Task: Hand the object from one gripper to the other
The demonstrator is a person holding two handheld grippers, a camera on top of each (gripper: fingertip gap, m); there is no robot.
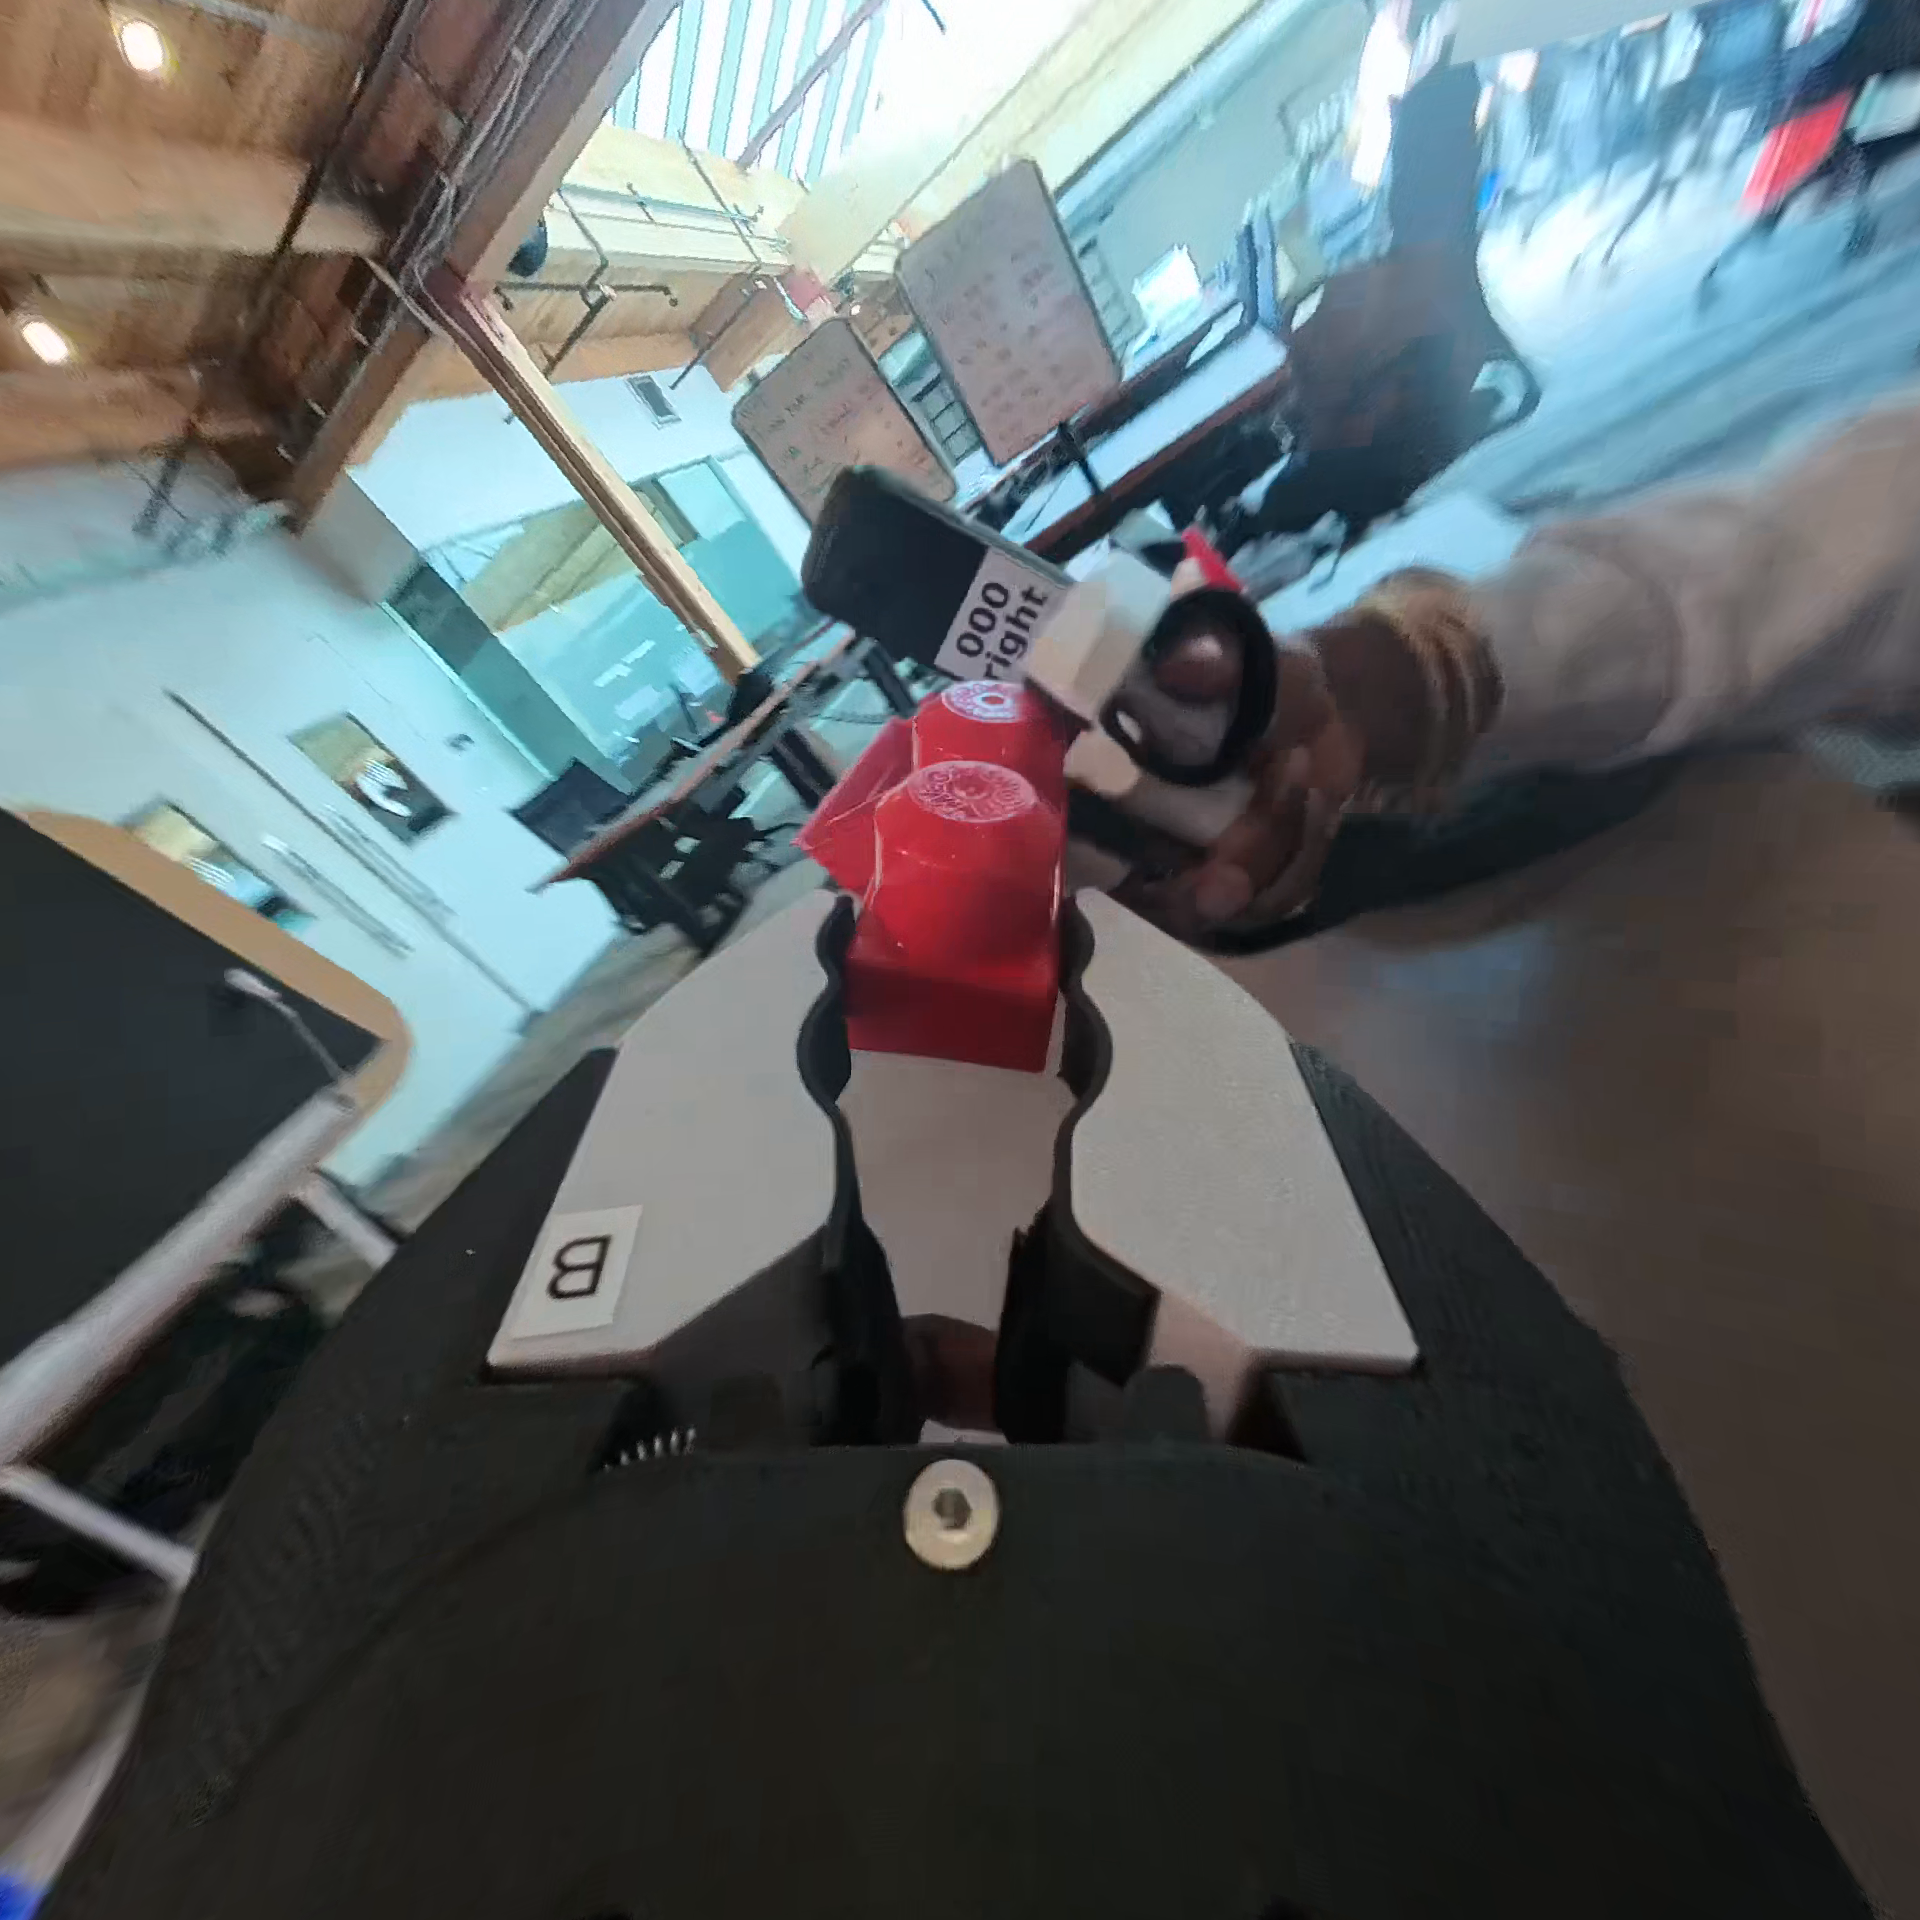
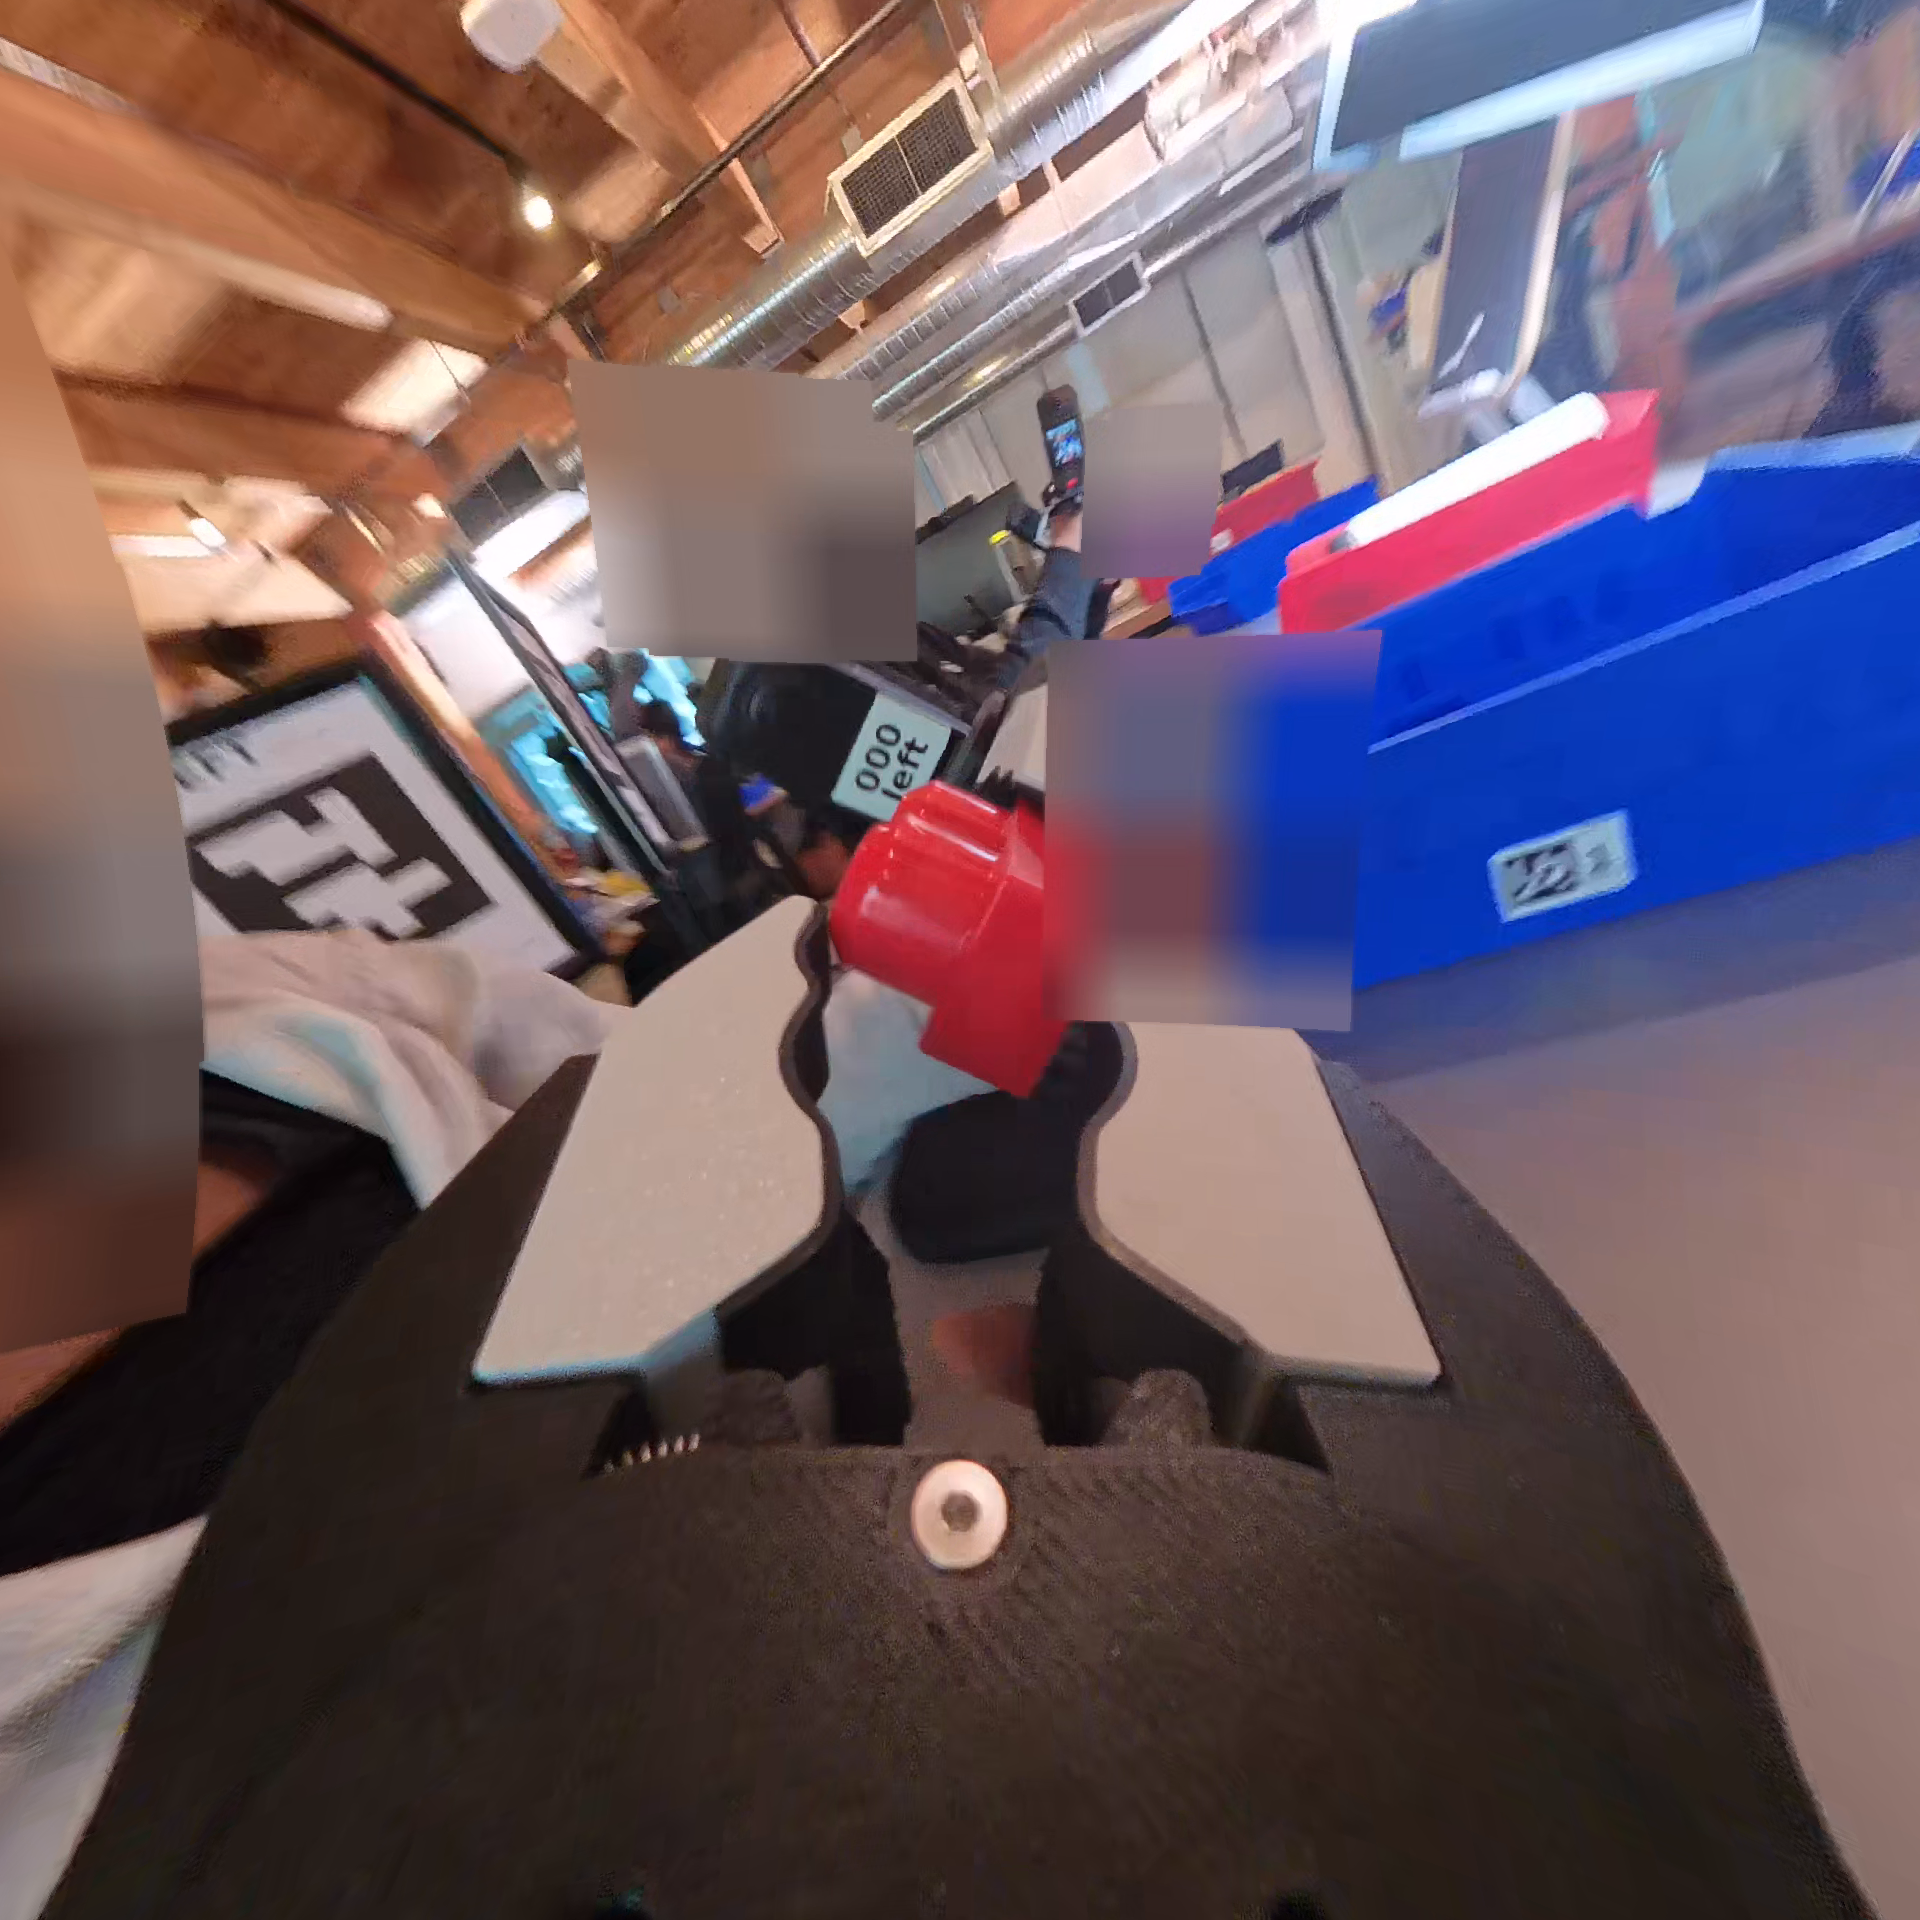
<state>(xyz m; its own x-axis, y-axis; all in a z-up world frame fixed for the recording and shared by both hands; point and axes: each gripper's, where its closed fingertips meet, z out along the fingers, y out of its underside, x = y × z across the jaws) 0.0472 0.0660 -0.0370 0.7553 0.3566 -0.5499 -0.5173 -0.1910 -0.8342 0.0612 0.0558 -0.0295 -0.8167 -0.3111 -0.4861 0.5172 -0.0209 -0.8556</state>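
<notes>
Left wrist view: left hand-held gripper (image 1: pixel 951 971) pinching red studded block (image 1: pixel 961 894) at its base — right hand-held gripper (image 1: pixel 1081 717) nearing block's far end. Right wrist view: fingers spreading around block (image 2: pixel 956 925), left fingertip (image 2: pixel 774 956) touching — grip unclear.

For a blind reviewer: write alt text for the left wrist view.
The left gripper is shut on the base of a red studded toy brick, held up in mid-air. The right gripper, in a person's hand, meets the brick's far end. Behind is a blurred workshop with whiteboards.
</notes>
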